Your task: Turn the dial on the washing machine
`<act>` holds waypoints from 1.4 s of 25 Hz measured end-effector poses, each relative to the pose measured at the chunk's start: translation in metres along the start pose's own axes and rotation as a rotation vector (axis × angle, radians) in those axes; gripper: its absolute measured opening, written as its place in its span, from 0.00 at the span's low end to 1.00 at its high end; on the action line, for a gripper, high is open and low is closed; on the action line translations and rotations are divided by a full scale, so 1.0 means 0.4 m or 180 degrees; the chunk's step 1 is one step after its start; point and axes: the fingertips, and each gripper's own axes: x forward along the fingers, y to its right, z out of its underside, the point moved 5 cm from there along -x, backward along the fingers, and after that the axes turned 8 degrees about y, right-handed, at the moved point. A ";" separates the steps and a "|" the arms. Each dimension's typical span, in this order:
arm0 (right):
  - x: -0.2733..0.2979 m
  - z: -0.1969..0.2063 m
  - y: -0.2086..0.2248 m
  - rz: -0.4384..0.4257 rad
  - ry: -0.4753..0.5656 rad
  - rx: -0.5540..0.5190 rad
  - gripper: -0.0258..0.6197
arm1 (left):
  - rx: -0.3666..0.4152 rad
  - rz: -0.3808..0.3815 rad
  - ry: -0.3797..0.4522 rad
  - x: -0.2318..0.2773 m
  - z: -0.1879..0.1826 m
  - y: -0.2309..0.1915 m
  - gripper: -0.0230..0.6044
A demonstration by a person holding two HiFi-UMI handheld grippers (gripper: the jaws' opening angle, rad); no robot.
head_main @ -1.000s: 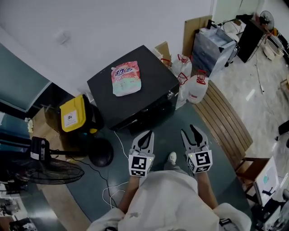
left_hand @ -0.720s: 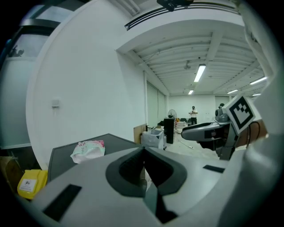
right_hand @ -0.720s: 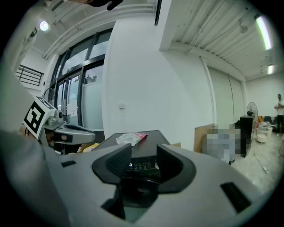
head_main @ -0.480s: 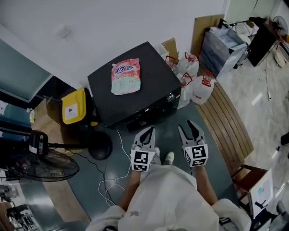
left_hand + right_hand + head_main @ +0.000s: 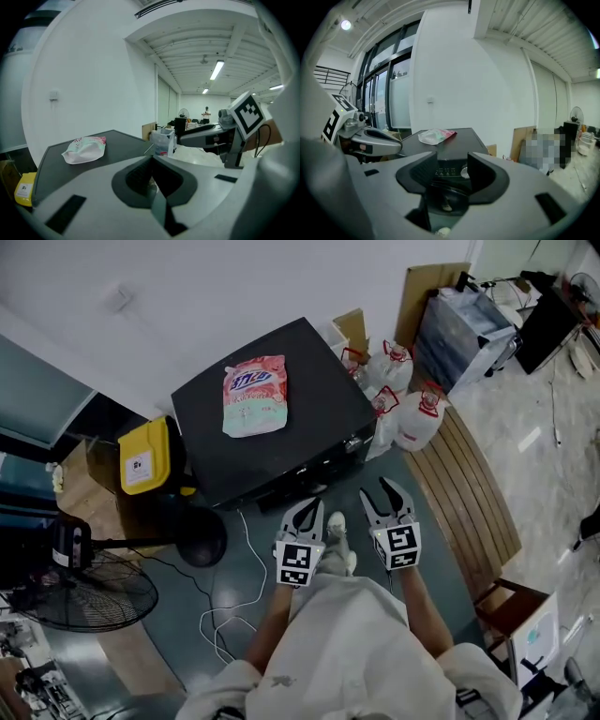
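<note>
- Left gripper (image 5: pixel 305 514): jaws together, nothing held.
- Right gripper (image 5: pixel 382 501): jaws apart, just been opening, nothing between them.
- Washing machine (image 5: pixel 319 395) ahead; dial (image 5: pixel 464 172) on its front panel, untouched.
- Step judged: approach. Next: set right jaws around the dial, then close.

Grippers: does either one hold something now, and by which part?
Nothing is held. The left gripper is shut and empty; the right gripper has just been opening its jaws, nothing between them.
</note>
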 end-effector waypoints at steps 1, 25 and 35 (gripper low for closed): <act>0.020 0.004 0.004 -0.0015 -0.0023 -0.0004 0.36 | -0.0006 0.0011 -0.0022 0.012 0.008 -0.007 0.06; 0.330 0.210 0.089 0.0013 -0.0841 -0.0251 0.45 | -0.0291 0.0405 -0.0519 0.231 0.167 -0.109 0.06; 0.397 0.284 0.114 -0.0085 -0.1005 -0.0276 0.53 | -0.0331 0.0230 -0.0629 0.254 0.195 -0.115 0.06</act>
